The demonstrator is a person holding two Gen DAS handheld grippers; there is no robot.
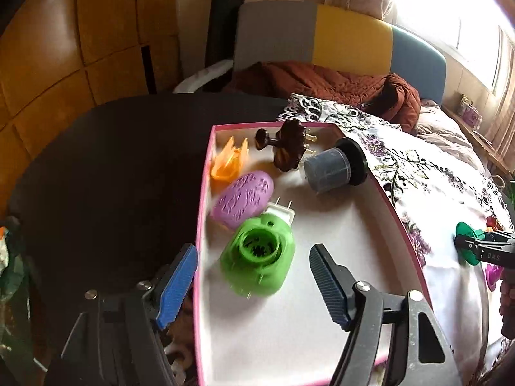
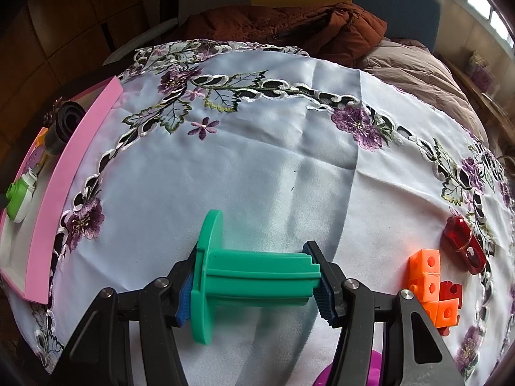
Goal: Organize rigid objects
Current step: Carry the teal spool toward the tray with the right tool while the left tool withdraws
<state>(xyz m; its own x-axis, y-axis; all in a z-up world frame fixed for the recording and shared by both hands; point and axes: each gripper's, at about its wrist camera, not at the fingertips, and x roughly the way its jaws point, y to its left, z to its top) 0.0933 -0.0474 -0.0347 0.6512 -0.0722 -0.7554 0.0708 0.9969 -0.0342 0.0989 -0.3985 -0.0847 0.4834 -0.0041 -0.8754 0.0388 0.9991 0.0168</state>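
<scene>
Right gripper (image 2: pixel 252 284) is pinching a green spool (image 2: pixel 244 281) just over the counter; left gripper (image 1: pixel 254 284) hangs spread above the pink box (image 1: pixel 201 225). Five-ish items boxed, orange blocks (image 2: pixel 429 284) and red piece (image 2: pixel 463 244) still out.

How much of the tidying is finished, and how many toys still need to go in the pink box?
Done: five things lie in the pink box: an orange clip, a brown clip, a dark cup, a purple oval and a green plug-in. The left gripper hangs open over it.
In hand: the right gripper clamps a green spool.
Left: orange and red cubes, a red piece and something purple wait on the cloth.
</scene>
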